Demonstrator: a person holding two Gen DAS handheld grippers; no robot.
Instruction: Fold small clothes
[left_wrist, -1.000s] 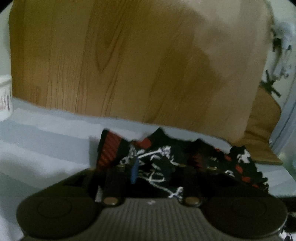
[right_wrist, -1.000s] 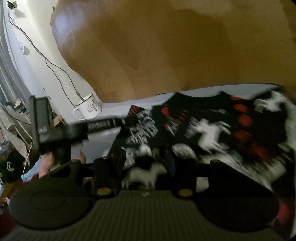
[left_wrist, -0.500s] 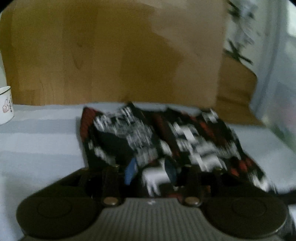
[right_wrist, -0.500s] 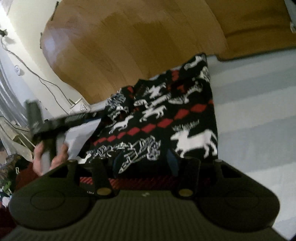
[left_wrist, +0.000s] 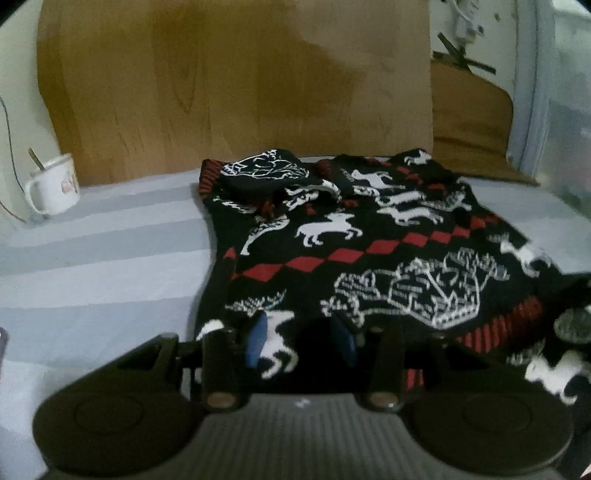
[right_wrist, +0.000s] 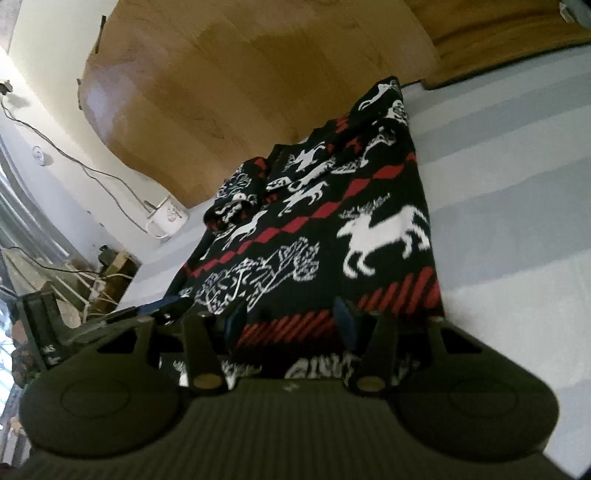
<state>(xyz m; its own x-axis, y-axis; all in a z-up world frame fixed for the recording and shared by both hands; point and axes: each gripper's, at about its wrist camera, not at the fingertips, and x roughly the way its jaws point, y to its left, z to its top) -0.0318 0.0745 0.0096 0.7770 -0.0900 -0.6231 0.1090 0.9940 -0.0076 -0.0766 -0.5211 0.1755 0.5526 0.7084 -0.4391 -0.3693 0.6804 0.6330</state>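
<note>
sweater: black knit with white reindeer and red diamonds (left_wrist: 369, 251), laid flat on the grey striped bedsheet (left_wrist: 103, 251); a sleeve is bunched at its far end, nearest the wooden headboard (left_wrist: 236, 85).
long axis: judged to run from the near red-ribbed hem away toward the headboard, slightly skewed in both wrist views.
left gripper (left_wrist: 301, 339): placed at the sweater's near edge, on the side toward the mug (left_wrist: 53, 188); jaws are opening, knit is seen between the blue pads, no clamp can be read.
right gripper (right_wrist: 290, 321): placed at the ribbed hem (right_wrist: 399, 295), on the side away from the mug; jaws parted, hem fabric lies between them, pads not seen pressing.
key relation: the sweater lies straight ahead of both tongs; both are at the hem end, so neither is clearly nearer. The bunched sleeve sits on the left gripper's side.
next move (judgement): a hem-to-collar fold would need both hem corners re-pinched.
change vs. earlier frame: the garment was crumpled and close against both tongs then; it is now spread flat and seen at full length. Left jaws are wider than before.
</note>
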